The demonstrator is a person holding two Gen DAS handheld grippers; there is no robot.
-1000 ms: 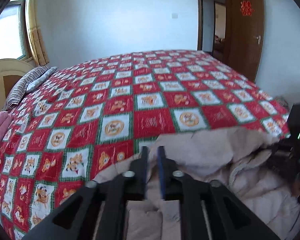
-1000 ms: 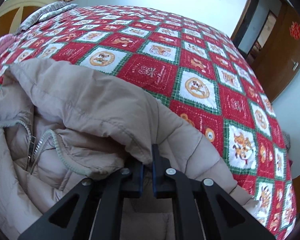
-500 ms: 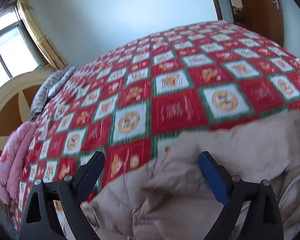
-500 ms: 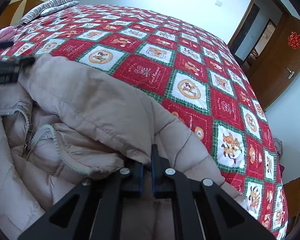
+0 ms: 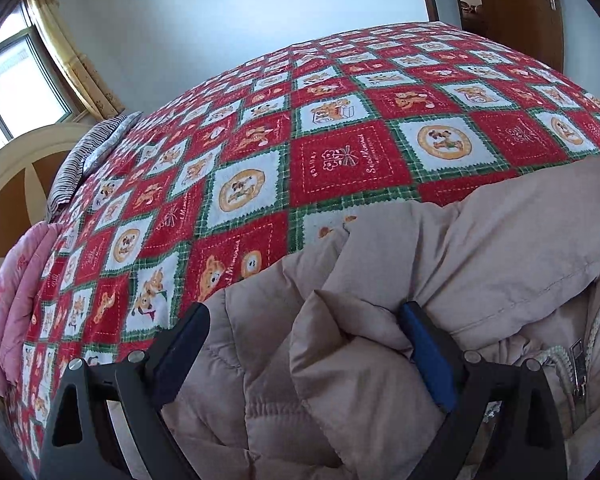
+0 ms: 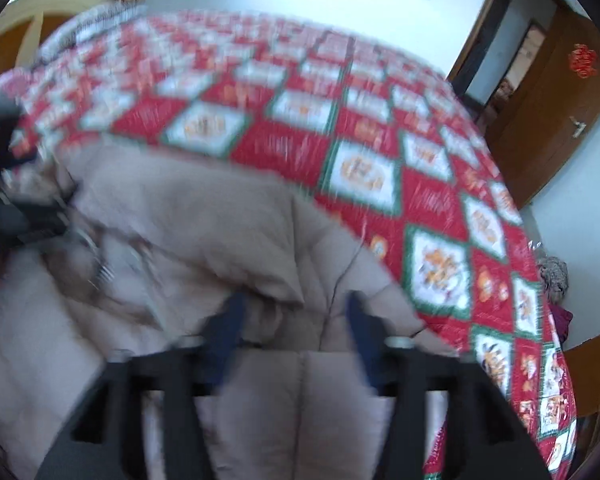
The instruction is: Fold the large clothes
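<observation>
A beige quilted down jacket (image 5: 440, 264) lies bunched at the near edge of a bed with a red, white and green patchwork blanket (image 5: 340, 160). Its zipper (image 5: 576, 364) shows at the right. My left gripper (image 5: 304, 312) is open, with its jaws wide apart over a fold of the jacket. In the blurred right wrist view the jacket (image 6: 220, 232) fills the lower left. My right gripper (image 6: 296, 304) is open over the jacket's edge. The left gripper (image 6: 4, 168) shows at that view's left edge.
A striped pillow (image 5: 84, 160) and a pink quilt (image 5: 8, 304) lie by the wooden headboard (image 5: 8, 184) on the left. A brown door (image 6: 548, 92) stands at the right, beyond the blanket (image 6: 380, 152). A window (image 5: 16, 80) is at the left.
Both grippers were shut on the jacket one second ago. The left opened first and the right has just opened. The right wrist view has swung and is blurred.
</observation>
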